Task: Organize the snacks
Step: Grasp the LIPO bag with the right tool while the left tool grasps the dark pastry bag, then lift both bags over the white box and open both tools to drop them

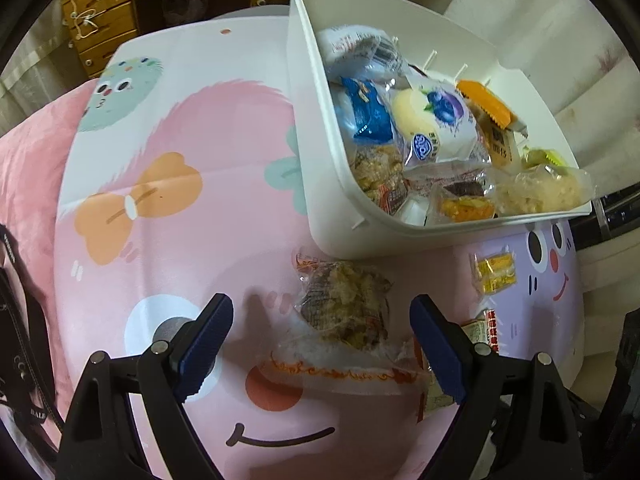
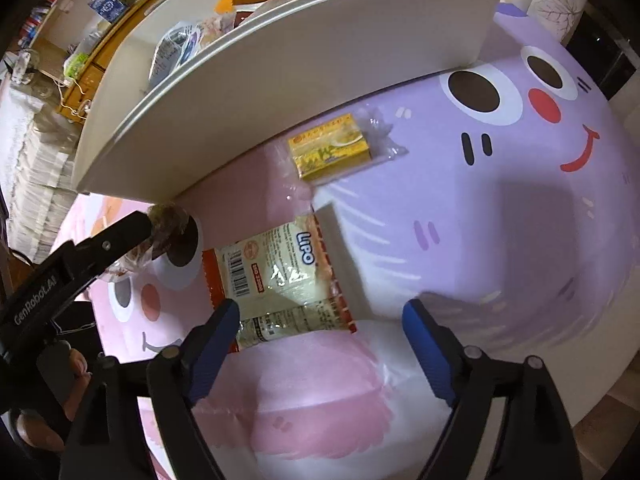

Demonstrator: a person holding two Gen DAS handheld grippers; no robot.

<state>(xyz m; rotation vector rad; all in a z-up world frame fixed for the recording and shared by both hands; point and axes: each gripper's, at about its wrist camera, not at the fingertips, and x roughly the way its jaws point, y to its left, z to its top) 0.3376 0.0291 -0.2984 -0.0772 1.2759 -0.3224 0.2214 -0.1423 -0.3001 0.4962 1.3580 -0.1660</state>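
Observation:
In the left wrist view a clear packet of brown crispy snack (image 1: 344, 312) lies on the cartoon tablecloth (image 1: 192, 128), just below the white bin (image 1: 316, 152), which holds several wrapped snacks. My left gripper (image 1: 322, 344) is open, one blue pad on either side of that packet and neither pressing it. A yellow packet (image 1: 494, 272) lies to the right. In the right wrist view my right gripper (image 2: 320, 320) is open above a LIPO biscuit packet (image 2: 280, 276), whose lower corner sits by the left pad. The yellow packet (image 2: 332, 148) lies beyond it, beside the bin (image 2: 280, 80).
One of the left gripper's fingers (image 2: 120, 232) reaches in from the left of the right wrist view, with a hand (image 2: 72, 384) behind it. A black strap (image 1: 24, 320) and pink blanket (image 1: 32, 160) lie left of the table. Wooden drawers (image 1: 104, 12) stand behind.

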